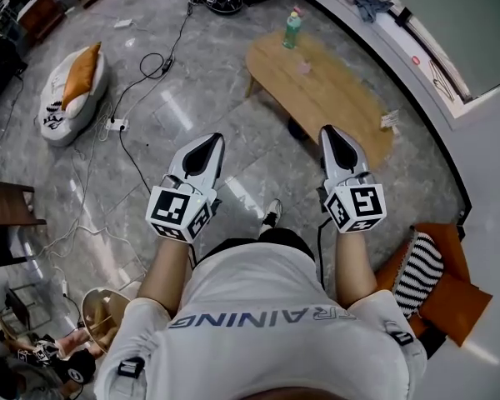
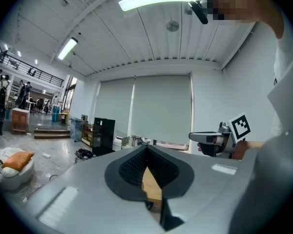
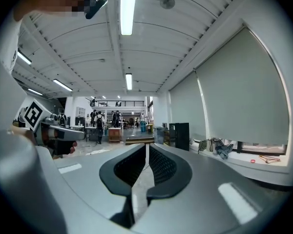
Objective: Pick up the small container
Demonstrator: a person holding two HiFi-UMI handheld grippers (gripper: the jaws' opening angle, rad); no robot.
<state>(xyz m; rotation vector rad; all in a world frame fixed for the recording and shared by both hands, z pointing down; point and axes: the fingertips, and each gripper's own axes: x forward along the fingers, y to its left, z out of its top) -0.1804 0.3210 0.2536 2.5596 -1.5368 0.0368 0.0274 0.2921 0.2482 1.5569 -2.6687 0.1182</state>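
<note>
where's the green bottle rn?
Head view, top centre: the green bottle stands at the far end of the wooden table, just beyond a small pink object.

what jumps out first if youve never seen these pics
The left gripper and right gripper are held out side by side in the middle of the head view, both with fingers shut and empty. Ahead of them stands a low wooden table with a green bottle and a small pinkish container on it. At far left lies a white beanbag with an orange cushion.
</note>
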